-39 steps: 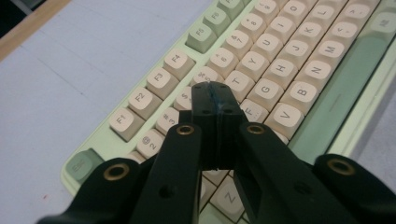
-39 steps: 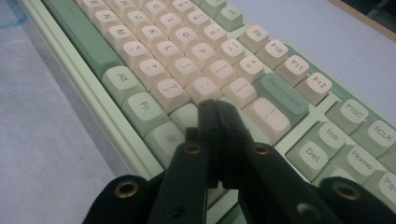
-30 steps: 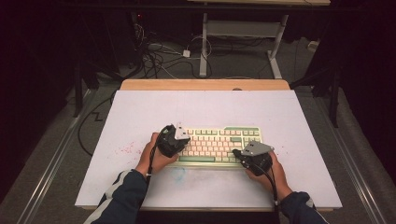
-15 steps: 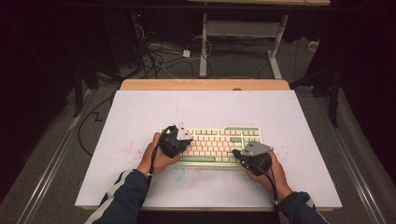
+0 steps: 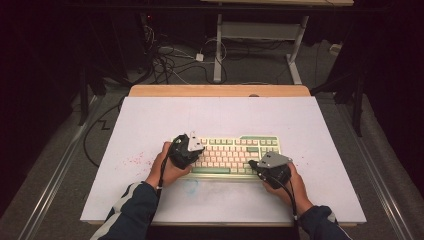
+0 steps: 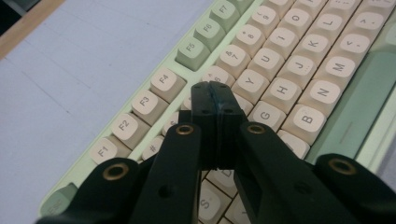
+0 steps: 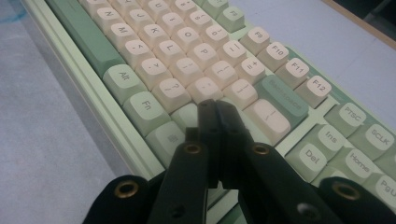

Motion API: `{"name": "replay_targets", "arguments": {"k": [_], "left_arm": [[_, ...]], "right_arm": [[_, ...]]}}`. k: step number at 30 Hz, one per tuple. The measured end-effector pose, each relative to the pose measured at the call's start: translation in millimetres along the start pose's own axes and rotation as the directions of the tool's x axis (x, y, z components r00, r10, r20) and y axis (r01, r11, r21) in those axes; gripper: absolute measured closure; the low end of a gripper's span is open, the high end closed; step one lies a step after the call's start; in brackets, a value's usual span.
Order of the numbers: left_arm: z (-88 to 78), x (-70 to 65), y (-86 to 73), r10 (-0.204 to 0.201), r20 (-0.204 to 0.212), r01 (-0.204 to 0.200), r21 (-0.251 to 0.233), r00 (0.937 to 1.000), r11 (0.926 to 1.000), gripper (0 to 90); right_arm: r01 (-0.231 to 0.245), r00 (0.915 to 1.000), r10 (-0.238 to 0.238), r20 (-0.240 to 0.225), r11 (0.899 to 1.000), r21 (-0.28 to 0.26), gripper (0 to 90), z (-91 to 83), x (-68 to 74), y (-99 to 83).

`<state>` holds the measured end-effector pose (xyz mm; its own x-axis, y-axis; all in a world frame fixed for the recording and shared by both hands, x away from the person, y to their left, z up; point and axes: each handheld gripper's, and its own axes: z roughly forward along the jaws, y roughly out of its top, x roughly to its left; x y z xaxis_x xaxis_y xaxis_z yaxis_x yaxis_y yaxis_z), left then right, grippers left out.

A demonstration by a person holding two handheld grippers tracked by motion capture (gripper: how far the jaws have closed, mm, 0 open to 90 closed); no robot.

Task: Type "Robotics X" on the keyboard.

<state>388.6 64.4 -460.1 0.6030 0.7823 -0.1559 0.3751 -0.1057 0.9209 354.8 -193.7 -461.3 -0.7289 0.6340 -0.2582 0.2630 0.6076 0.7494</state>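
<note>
Here's the scene: one white table, its wooden back edge showing beyond the white top, faint pink speckles to the left of the keyboard and a pale blue smudge just in front of it, all set in a dim room with grey carpet, a tangle of cables on the floor behind the table, and the white legs of a second desk farther back. One keyboard, cream keys with sage-green accents, lies toward the front of the table, roughly centred. Two grippers over it, one per hand. The left gripper sits over the keyboard's left end, jaws pressed together with nothing between them, tips above the keys near G and the number row. The right gripper sits over the keyboard's right end, jaws likewise closed and empty, tips above the green keys beside the Fn key. Both forearms in dark striped sleeves come in from the front edge; the table around the keyboard carries nothing that blocks either hand.
</note>
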Motion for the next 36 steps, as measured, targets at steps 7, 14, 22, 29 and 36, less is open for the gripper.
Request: {"name": "replay_targets", "arguments": {"k": [7,14,22,29,36], "left_arm": [[-19.3,1.3,6.8,0.013,-0.003,-0.013,-0.078,0.9999,0.9968,76.9],[-38.9,3.9,3.1,0.035,-0.006,-0.035,-0.147,0.9994,0.9885,52.2],[-58.9,7.0,-9.9,0.04,-0.017,-0.043,-0.2,0.999,0.9789,27.7],[-78.0,14.0,-23.9,0.03,-0.036,-0.038,-0.24,0.9989,0.9701,22.6],[-90.0,20.1,-39.7,0.028,-0.051,-0.038,-0.225,0.9983,0.9737,20.8]], "right_arm": [[-0.007,1.0,0.007,0.006,1.0,-0.024,90.0,-7.5,-2.1,1.5],[-0.032,0.9994,0.033,0.008,0.999,-0.039,90.0,-13.3,-7.1,1.3],[-0.038,0.9992,0.038,0.005,0.998,-0.058,90.0,-19.9,-9.0,6.1],[-0.031,0.9995,0.031,0.0,0.997,-0.065,90.0,-20.7,-9.3,13.7],[-0.016,0.9998,0.015,-0.011,0.998,-0.058,90.0,-14.1,-5.9,23.7]]}}
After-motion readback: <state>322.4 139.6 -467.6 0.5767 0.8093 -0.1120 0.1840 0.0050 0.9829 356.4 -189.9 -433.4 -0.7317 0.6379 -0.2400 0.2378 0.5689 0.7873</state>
